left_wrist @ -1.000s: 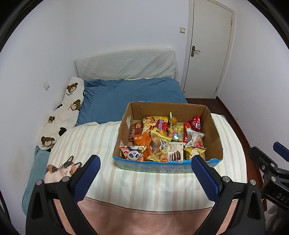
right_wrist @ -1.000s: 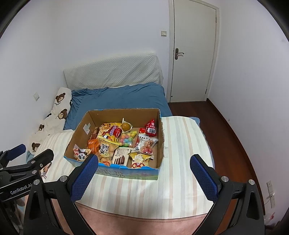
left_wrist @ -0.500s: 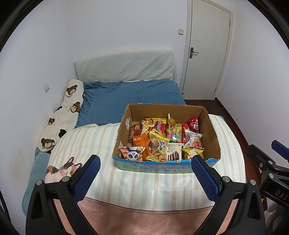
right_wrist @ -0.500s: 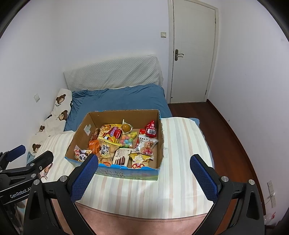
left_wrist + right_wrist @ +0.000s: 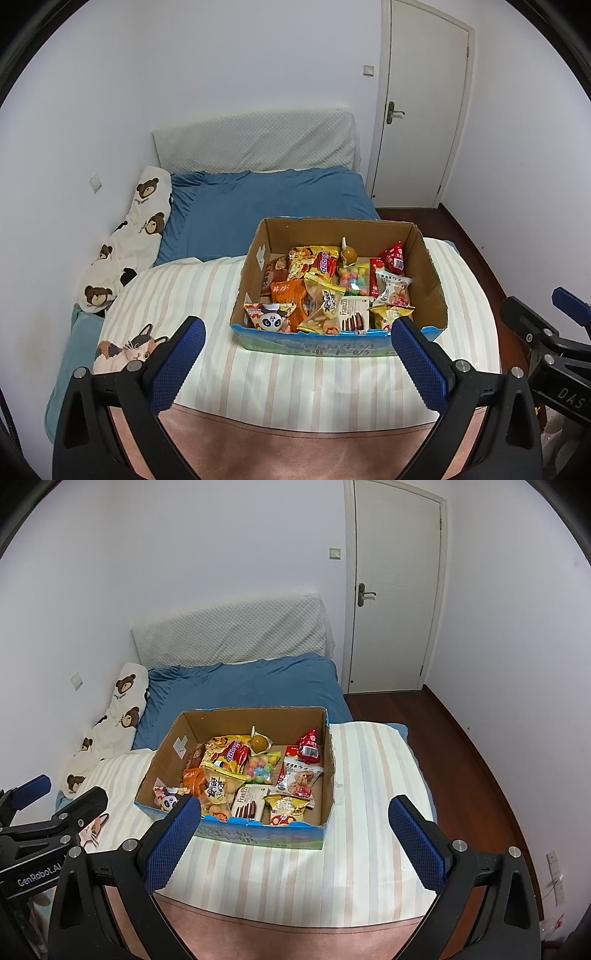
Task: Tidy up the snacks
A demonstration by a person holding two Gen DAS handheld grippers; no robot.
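Note:
An open cardboard box (image 5: 430, 280) sits on the striped blanket of the bed, also in the right wrist view (image 5: 328, 771). It holds several snack packets: a red pouch (image 5: 393, 254), a yellow-red bag (image 5: 314, 258), a panda packet (image 5: 271, 319), a Franzzi biscuit pack (image 5: 249, 801) and coloured candies (image 5: 260, 770). My left gripper (image 5: 295, 358) is open and empty, in front of and above the box. My right gripper (image 5: 295, 834) is open and empty, also in front of the box. Each gripper shows at the edge of the other's view.
The striped blanket (image 5: 295, 380) covers the near bed; a blue sheet (image 5: 266, 206) and a grey headboard cushion (image 5: 258, 144) lie behind. A bear-print pillow (image 5: 129, 240) lies along the left wall. A closed white door (image 5: 395, 590) and wooden floor (image 5: 461, 753) are at right.
Both grippers have drifted slightly, so the box sits a little lower in the views. Both stay open and empty; the box and snacks have not moved.

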